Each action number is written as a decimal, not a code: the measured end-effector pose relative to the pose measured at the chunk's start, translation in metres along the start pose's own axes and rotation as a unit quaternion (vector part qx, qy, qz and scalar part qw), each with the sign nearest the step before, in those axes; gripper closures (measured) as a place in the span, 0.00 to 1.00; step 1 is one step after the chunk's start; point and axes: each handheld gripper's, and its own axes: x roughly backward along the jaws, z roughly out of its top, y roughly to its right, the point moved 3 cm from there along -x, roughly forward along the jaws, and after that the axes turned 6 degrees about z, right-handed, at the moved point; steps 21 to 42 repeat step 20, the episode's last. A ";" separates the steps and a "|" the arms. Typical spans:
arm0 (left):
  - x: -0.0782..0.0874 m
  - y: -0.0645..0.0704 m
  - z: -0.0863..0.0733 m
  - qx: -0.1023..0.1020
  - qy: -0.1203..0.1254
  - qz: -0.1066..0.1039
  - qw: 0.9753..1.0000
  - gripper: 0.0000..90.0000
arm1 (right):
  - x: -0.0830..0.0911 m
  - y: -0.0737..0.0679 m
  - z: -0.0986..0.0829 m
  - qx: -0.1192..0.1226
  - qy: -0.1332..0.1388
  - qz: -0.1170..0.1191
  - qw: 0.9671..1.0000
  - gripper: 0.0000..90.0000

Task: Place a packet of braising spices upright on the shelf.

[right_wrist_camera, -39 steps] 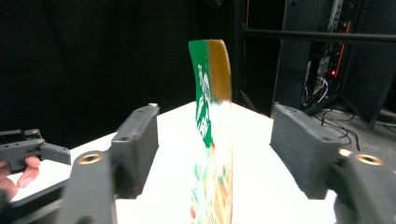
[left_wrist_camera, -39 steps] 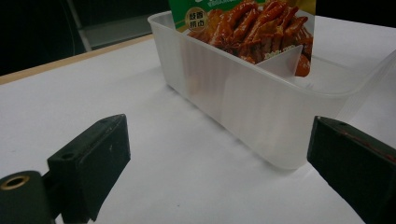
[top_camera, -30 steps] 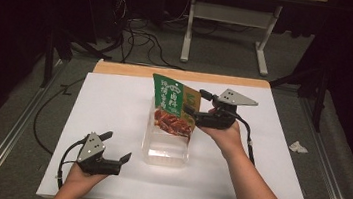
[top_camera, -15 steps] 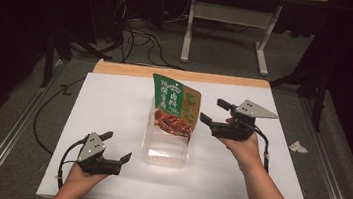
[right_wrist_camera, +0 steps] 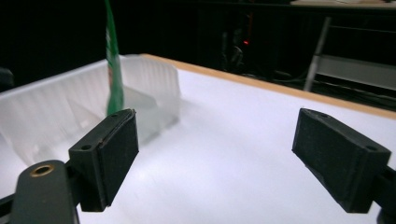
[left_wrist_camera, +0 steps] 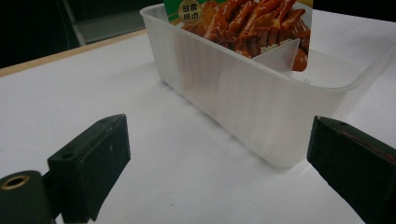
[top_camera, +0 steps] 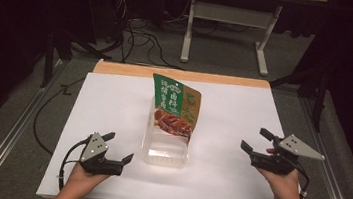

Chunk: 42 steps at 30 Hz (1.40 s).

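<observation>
Snack pouch (top_camera: pixel 176 105) stands upright in the far end of a clear plastic tub (top_camera: pixel 164 151) at the middle of the white table (top_camera: pixel 114 97), its green top leaning above the rim, as I hold both tongs apart from it. My right tongs (top_camera: pixel 254 146) hover over the bare sheet well to the right of the tub, jaws spread wide and gripping nothing; my left tongs (top_camera: pixel 121 148) rest low on the sheet just beside the tub's near left corner, jaws likewise spread and empty. Seen along the left tongs, the tub's ribbed wall lies close ahead with the pouch's printed face showing behind it. I judge the placing step done: the pouch is in the tub and free of my grip. Any next move would call for reaching in again without tipping the pouch or nudging the light tub.
</observation>
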 end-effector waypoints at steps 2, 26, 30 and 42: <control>0.000 0.000 0.000 0.001 0.000 0.000 1.000 0.07 | 0.011 0.001 -0.012 0.007 -0.004 -0.013 1.000 0.15; -0.002 0.001 0.000 -0.001 -0.004 0.000 1.000 0.07 | 0.016 0.008 -0.040 -0.010 -0.036 -0.028 0.999 0.06; -0.002 0.001 0.000 -0.001 -0.004 0.000 1.000 0.07 | 0.016 0.008 -0.040 -0.010 -0.036 -0.028 0.999 0.06; -0.002 0.001 0.000 -0.001 -0.004 0.000 1.000 0.07 | 0.016 0.008 -0.040 -0.010 -0.036 -0.028 0.999 0.06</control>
